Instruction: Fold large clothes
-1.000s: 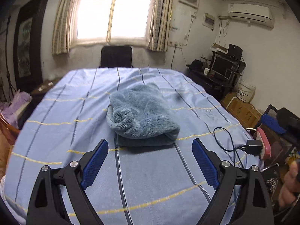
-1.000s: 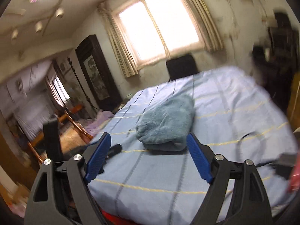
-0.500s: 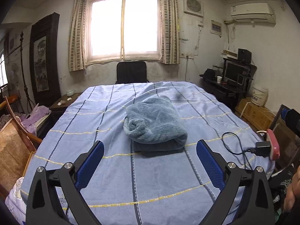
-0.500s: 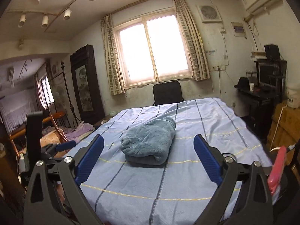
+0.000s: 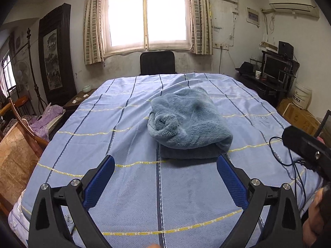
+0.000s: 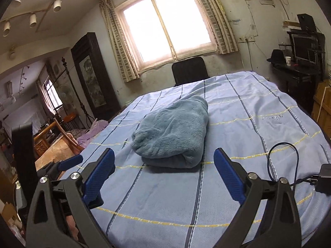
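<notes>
Closest to the cameras, both grippers hang over the near edge of the bed with nothing in them: the left gripper (image 5: 165, 161) has its blue-padded fingers (image 5: 98, 180) spread wide, and the right gripper (image 6: 164, 159) is spread just as wide, its fingers (image 6: 228, 175) bare too. In the left view you can see the right gripper's black body poking in from the right edge, plus a bit of the person's hand (image 5: 317, 217) low in the corner (the right view likewise catches part of the left gripper at its left side). Under them is the bedsheet (image 5: 134, 196), light blue with dark lengthwise stripes and thin yellow cross lines. Off to the right on the sheet sits a black charger (image 6: 323, 180) with its cable (image 6: 283, 155) looped beside it. Just past the fingertips, about mid-bed, lies the fluffy blue garment (image 5: 189, 122), already folded into a thick bundle with a rolled bit showing on its left end; neither gripper is touching it. Further back, a black chair (image 5: 157, 63) stands at the far end of the bed, under a bright window (image 5: 146, 13) with checked curtains. To the left there's a tall dark framed picture (image 5: 54, 60), and on the right a desk with a monitor (image 5: 274, 68) and an air conditioner (image 5: 292, 7) up on the wall.
</notes>
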A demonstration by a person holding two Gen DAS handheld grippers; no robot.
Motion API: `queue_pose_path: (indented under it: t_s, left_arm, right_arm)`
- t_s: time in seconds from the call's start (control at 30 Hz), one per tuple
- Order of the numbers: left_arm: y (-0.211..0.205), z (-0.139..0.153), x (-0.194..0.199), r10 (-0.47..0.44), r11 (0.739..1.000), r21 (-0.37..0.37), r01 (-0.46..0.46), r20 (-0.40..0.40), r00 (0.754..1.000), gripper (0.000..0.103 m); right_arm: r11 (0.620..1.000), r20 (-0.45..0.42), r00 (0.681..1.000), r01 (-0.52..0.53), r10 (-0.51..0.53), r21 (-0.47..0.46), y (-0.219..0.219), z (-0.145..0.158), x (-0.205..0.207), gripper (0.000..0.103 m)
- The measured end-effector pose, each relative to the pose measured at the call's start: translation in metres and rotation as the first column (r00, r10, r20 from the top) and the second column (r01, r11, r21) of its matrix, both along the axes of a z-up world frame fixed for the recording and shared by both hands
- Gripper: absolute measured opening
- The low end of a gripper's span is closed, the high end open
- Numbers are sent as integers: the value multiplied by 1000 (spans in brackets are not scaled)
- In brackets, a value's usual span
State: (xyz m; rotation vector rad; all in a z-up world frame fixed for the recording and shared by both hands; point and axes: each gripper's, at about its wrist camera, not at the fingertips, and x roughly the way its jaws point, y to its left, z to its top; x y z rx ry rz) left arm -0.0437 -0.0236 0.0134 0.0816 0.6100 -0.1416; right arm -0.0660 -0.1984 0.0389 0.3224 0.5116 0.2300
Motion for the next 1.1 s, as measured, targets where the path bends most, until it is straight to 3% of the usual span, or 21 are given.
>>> queue_pose_path:
  t_s: [0.27, 0.63, 0.87, 1.1]
  left_arm:
    - [-1, -7, 7, 5, 1000, 15, -5, -18, 1000, 99]
    - [6, -9, 17, 37, 999, 17, -36, -19, 999, 99]
    - [9, -6, 13, 47, 999, 18, -48, 34, 998, 99]
    - [2, 3, 18, 53, 996, 68, -57, 69, 996, 99]
  right_arm:
    - [1000, -33, 999, 20, -20, -5, -5, -15, 16, 95]
    - [999, -7, 1000, 8, -9, -43, -1, -11, 20, 97]
    - [999, -35, 999, -1, 0, -35, -1, -21, 28, 98]
    - [997, -10, 1000, -16, 15, -79, 6, -5, 39, 98]
